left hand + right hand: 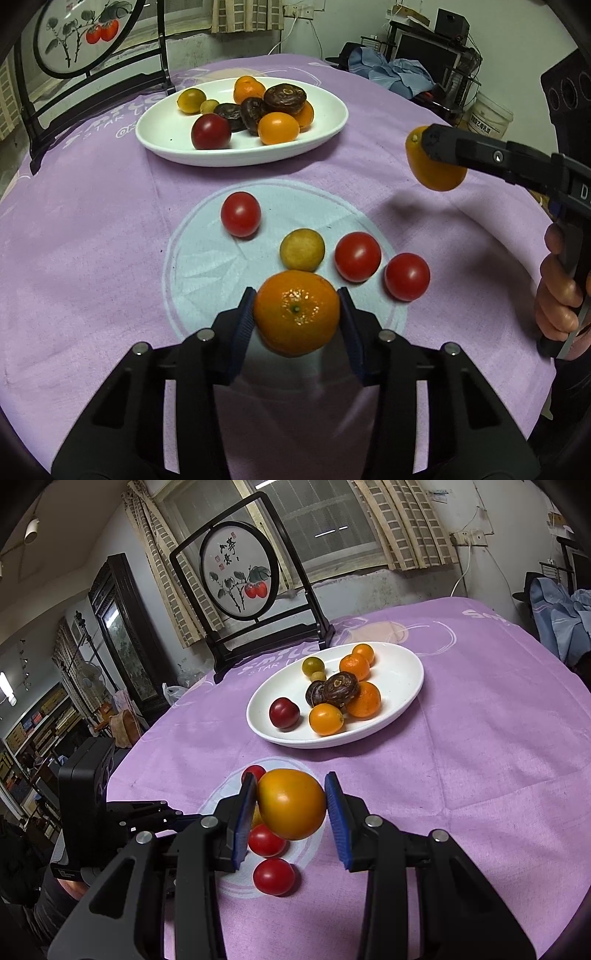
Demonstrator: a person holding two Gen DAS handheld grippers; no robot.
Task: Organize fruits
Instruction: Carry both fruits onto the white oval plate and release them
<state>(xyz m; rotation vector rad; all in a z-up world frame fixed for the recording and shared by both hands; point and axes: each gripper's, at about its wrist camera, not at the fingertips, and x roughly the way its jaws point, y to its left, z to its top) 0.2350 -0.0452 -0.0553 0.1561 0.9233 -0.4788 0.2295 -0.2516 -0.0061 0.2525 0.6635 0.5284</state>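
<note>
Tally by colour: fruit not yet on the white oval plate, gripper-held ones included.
Red round tomatoes: 3
Yellow-green round fruit: 1
Orange mandarin, in left gripper: 1
Orange-yellow oval fruit, in right gripper: 1
Total: 6

1. A lived-in home: curtained window (325, 520), and a painted persimmon screen (240, 572) standing on the surface (480, 701), which wears a purple cloth.
2. Carved dark cabinet (118, 627), cluttered shelves (33, 723), clothes (391, 72) heaped beside a plastic bucket (489, 116).
</note>
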